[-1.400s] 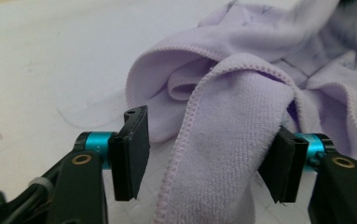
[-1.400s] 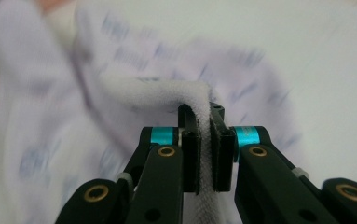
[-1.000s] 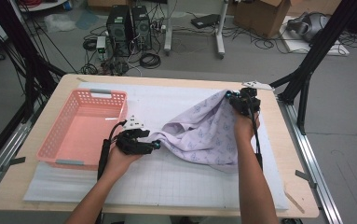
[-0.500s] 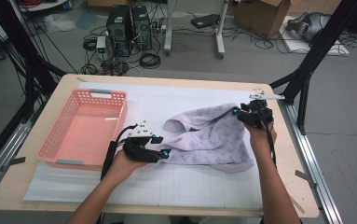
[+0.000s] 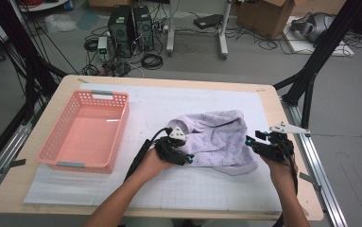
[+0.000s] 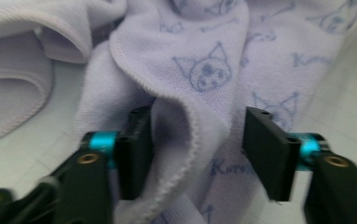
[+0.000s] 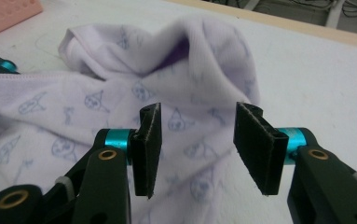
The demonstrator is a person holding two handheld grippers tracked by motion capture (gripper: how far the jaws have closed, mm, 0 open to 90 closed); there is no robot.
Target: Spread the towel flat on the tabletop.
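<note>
table (image 5: 263,198) fills the middle of the high view, its near edge cut off at the bottom of the frame along with the person's forearms. white gridded mat (image 5: 159,106) covers most of it, part of it hidden under the lilac towel (image 5: 219,137), which lies crumpled right of centre with folds hiding its underside and its full outline hard to make out. pink basket (image 5: 53,142) sits at the left of the frame, well apart from the towel, with nothing in it. left gripper (image 5: 184,157) rests at the towel's lower left edge; in the left gripper view a hemmed fold of the towel (image 6: 204,70) stands between the parted jaws, which have just been closing, touching the left pad while the right pad stands clear of it, so nothing is clamped. that view is blurred toward the edges. right gripper (image 5: 253,144) sits at the towel's right edge; in the right gripper view its jaws (image 7: 197,144) have just been opening and stand apart above the towel (image 7: 120,116), gripping nothing.
</note>
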